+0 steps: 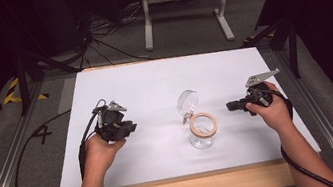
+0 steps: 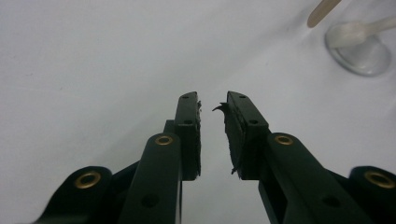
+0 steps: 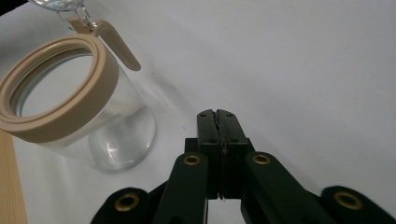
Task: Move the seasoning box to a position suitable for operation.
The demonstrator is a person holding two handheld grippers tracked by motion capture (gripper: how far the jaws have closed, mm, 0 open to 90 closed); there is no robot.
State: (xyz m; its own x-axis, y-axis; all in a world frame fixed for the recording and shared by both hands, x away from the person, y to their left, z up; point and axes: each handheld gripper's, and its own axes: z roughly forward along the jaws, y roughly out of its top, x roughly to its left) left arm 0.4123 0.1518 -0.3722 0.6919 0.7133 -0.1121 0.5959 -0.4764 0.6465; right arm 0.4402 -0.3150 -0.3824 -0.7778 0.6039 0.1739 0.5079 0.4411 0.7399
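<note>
On the left side of the white table [image 1: 117,81], the left gripper [image 1: 117,123] rests low over the surface, held in the person's left hand [image 1: 102,149]. In the left gripper view its jaws stand a little apart, w/ nothing between them.

In the middle stands the glass jar [image 1: 203,130], upright, approx. halfway btw. the two grippers. Its hinged lid [image 1: 187,102] is swung open and leans back behind the tan rim [image 3: 70,88].

On the right, the right gripper [image 1: 235,106] points toward the jar but is apart from it. In the right gripper view its jaws are pressed together, empty.

I think the risk is this: the jar is light and smooth, so a push from one side only can slide or tip it, esp. w/ the lid's weight hanging behind. Also closed jaws cannot take the lid; they would only knock it.
</note>
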